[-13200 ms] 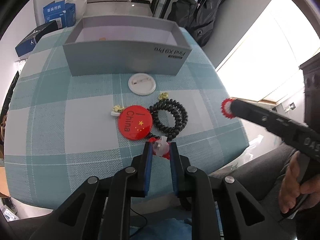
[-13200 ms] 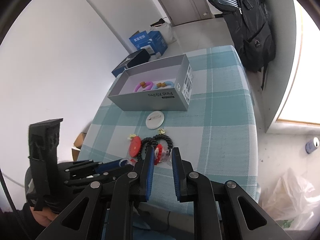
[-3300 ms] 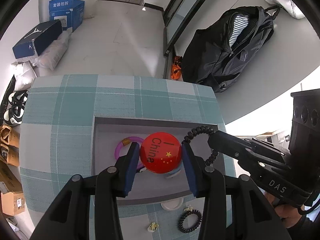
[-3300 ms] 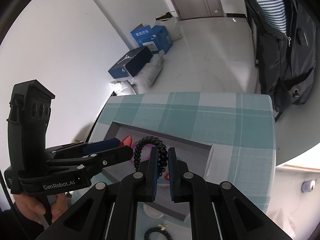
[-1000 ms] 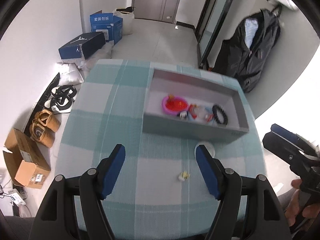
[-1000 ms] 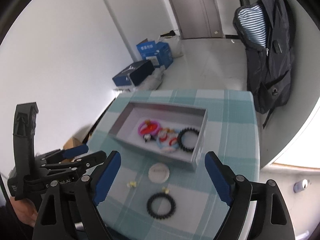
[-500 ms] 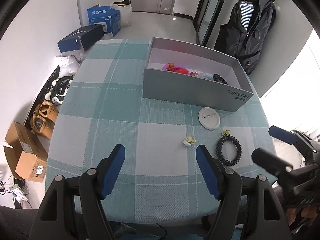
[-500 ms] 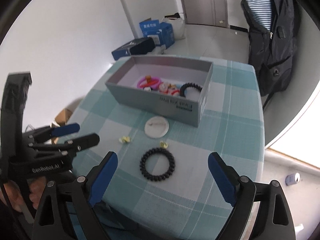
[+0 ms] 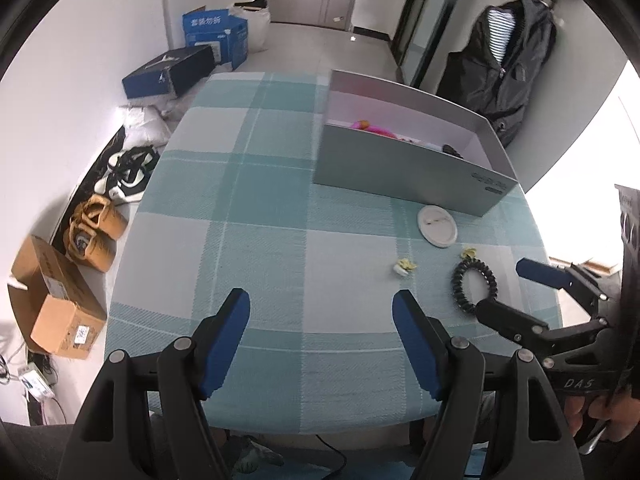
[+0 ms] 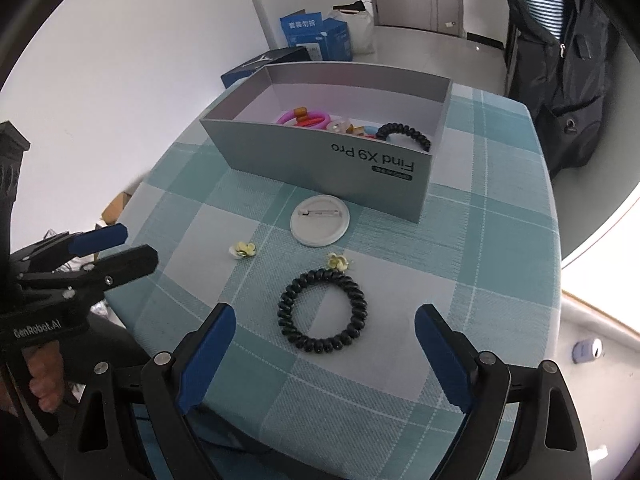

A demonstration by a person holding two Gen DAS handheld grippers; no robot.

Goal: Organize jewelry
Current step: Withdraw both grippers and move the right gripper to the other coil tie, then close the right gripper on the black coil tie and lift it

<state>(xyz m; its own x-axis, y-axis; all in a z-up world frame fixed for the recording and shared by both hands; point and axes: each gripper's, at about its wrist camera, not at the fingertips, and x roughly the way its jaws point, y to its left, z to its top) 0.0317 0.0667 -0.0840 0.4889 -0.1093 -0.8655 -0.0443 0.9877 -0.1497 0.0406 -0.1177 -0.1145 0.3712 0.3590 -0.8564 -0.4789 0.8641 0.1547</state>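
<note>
A grey box [image 10: 320, 160] [image 9: 400, 176] stands at the far side of the checked table and holds a pink ring [image 10: 306, 117], a black coil tie [image 10: 404, 132] and other small pieces. On the cloth lie a black coil hair tie [image 10: 322, 311] [image 9: 474, 282], a white round badge [image 10: 319, 219] [image 9: 437, 225] and two small yellow flower earrings [image 10: 242, 249] [image 10: 338, 261]. My right gripper [image 10: 324, 344] is open and empty, just short of the black hair tie. My left gripper [image 9: 322, 320] is open and empty above the table's near edge.
The table [image 9: 260, 208] has a teal checked cloth. On the floor to the left are shoes [image 9: 96, 224], cardboard boxes [image 9: 56, 300] and blue boxes [image 9: 216, 36]. A dark jacket [image 9: 504, 64] hangs at the back right.
Both grippers have dropped lower and closer to the table. The right gripper has come nearer the black hair tie. Both stay open and empty.
</note>
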